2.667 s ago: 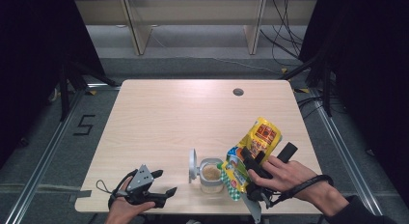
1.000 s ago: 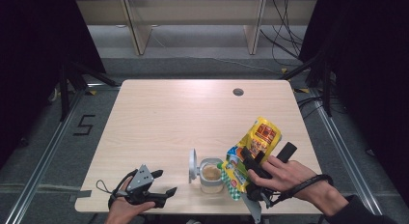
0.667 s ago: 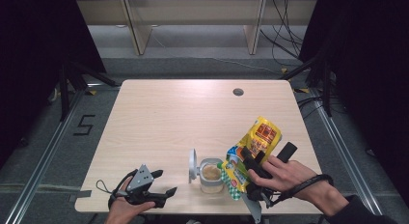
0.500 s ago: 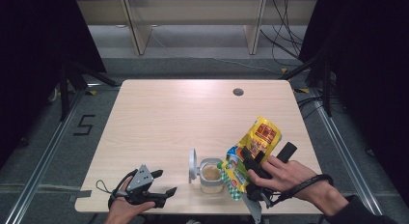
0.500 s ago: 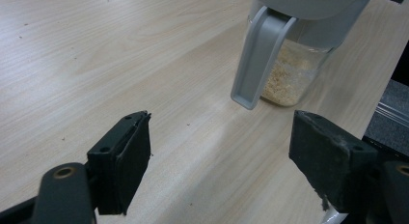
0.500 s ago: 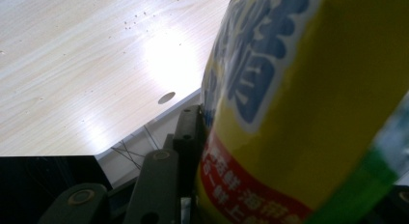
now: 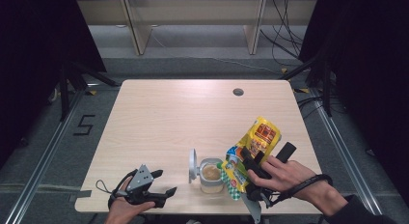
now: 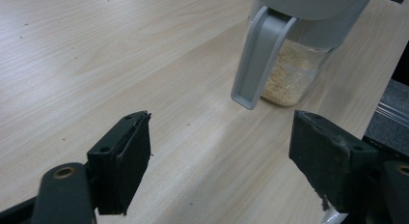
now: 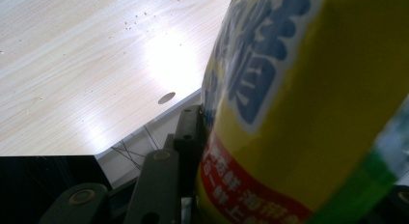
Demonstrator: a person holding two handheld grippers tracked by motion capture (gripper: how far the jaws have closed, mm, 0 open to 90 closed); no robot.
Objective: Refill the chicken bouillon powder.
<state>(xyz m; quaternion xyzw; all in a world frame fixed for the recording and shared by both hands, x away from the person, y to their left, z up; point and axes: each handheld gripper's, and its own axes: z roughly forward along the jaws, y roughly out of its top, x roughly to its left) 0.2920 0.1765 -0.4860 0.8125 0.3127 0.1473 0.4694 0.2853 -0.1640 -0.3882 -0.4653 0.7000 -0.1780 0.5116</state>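
A clear jar (image 7: 211, 174) with a grey rim stands near the table's front edge, its hinged grey lid (image 7: 193, 164) flipped open to the left. Light brown grains fill its lower part (image 8: 289, 77). My right gripper (image 7: 252, 162) is shut on a yellow snack bag (image 7: 253, 147), tilted so its lower end hangs over the jar's right rim. In the right gripper view the bag (image 9: 308, 103) presses against the left pad (image 9: 190, 137). My left gripper (image 7: 161, 183) rests open on the table left of the jar, nothing between its pads (image 8: 128, 161).
The light wooden table (image 7: 183, 118) has a round cable hole (image 7: 238, 92) at its far right. A few crumbs (image 9: 135, 19) lie on the wood. Dark curtains and cables surround the table.
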